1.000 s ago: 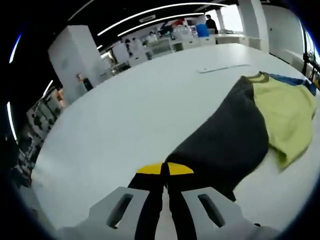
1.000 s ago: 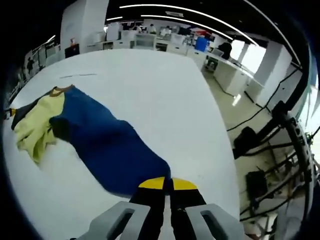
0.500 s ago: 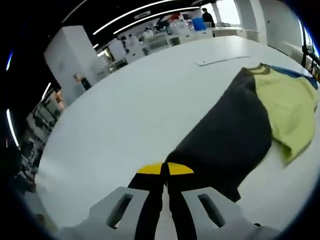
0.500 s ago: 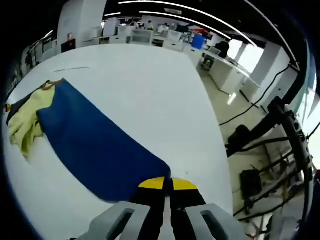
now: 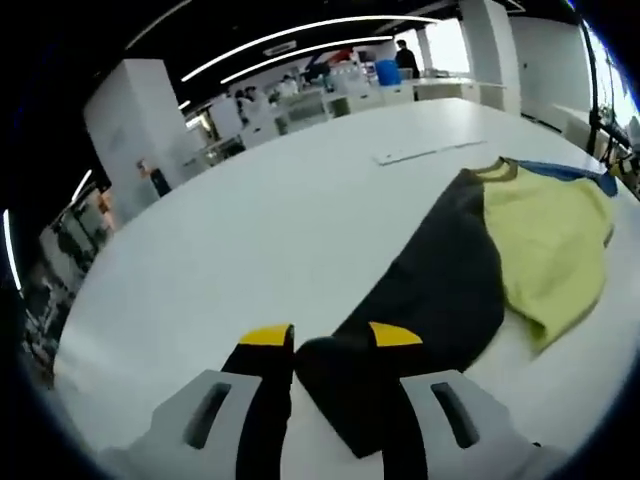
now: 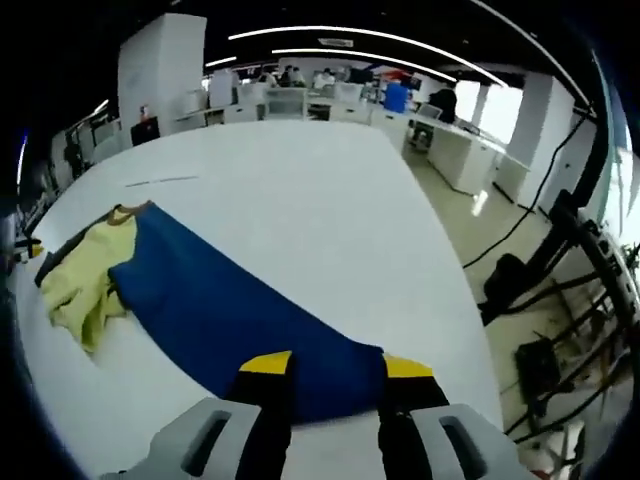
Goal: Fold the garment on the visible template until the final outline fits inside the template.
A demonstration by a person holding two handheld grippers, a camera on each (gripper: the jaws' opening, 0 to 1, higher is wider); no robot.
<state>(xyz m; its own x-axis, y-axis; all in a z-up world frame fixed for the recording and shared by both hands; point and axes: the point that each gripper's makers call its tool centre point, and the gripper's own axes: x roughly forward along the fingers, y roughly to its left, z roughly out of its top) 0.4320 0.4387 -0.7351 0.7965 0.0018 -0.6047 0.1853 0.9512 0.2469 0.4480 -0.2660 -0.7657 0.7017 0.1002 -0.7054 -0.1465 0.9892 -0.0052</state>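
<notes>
A garment with a yellow body (image 5: 550,240), a dark grey sleeve (image 5: 440,290) and a blue sleeve (image 5: 570,172) lies spread on the white table (image 5: 250,230). My left gripper (image 5: 330,337) is open, and the cuff end of the grey sleeve lies between its jaws. In the right gripper view the blue sleeve (image 6: 230,310) stretches from the yellow body (image 6: 85,280) toward me. Its end lies between the jaws of my open right gripper (image 6: 336,365). A thin pale strip (image 5: 425,153) lies on the table beyond the collar, and the same strip (image 6: 160,181) shows in the right gripper view.
The table's right edge (image 6: 440,280) drops to a floor with cables and a black stand (image 6: 570,260). Desks, people and a white pillar (image 5: 140,110) stand far behind the table.
Both grippers have gone from shut on the sleeve ends to open. The sleeves have dropped and now lie stretched flat on the table.
</notes>
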